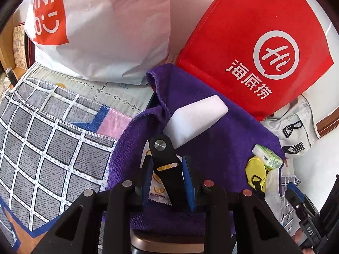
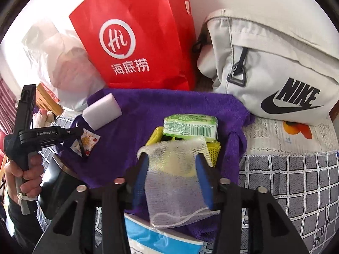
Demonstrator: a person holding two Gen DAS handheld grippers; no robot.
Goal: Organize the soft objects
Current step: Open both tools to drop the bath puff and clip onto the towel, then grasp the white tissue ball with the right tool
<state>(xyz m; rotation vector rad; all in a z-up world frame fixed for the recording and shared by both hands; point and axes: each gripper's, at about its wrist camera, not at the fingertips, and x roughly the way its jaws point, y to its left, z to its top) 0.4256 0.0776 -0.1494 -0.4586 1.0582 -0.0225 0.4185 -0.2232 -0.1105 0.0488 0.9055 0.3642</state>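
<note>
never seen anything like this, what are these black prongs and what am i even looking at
There is no robot here. A person holds a two-finger gripper in each hand, and each gripper has a fisheye camera looking along its fingers. One picture is from the left gripper, the other from the right gripper. The right view also shows the hand holding the left one. On a purple towel lie a white block and a green pack. The right gripper holds a net pouch. The left sits around a sachet, but I cannot tell if it is clamped. A red bag stands behind.
</note>
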